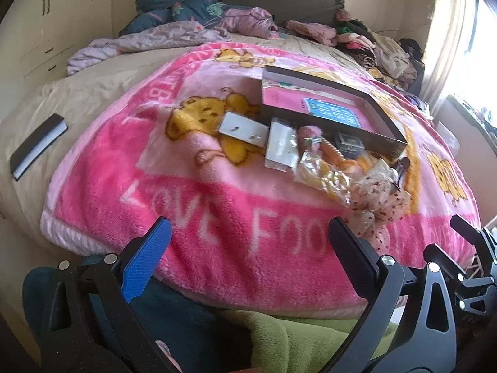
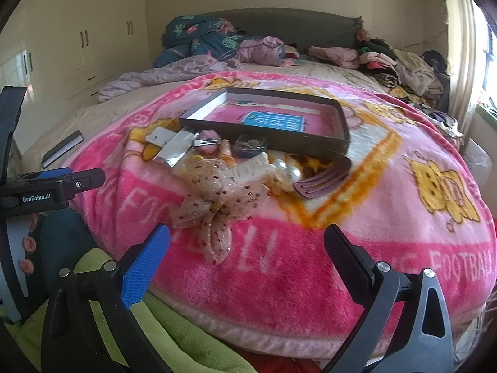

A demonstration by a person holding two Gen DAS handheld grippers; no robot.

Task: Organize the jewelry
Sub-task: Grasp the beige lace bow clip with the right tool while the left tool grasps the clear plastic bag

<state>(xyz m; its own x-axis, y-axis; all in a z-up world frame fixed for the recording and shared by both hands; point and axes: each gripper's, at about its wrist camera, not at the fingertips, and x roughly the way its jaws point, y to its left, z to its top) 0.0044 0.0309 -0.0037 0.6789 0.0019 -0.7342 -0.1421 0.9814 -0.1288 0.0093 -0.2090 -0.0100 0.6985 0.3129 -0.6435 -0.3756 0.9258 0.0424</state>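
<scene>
Both idling at near bed edge: left gripper (image 1: 248, 242) and right gripper (image 2: 247, 248) gaping wide, gripping nothing.

Jewelry sitting heaped on pink blanket (image 2: 372, 217), touching front wall of shallow dark box (image 2: 343, 130); box looking empty apart from its printed base.

Judging handling:
- fabric bow (image 2: 214, 199): soft, light; pinching at centre knot.
- pearls (image 2: 290, 171): round, probably slippery, likely rolling.
- brown comb (image 2: 323, 178): stiff; taking by spine.
- crinkly bag (image 1: 323, 174): probably sliding under pads.

Struggling to read small silver cards and dark case; pile overlapping, items beneath hidden. Motion blur smearing detail.
</scene>
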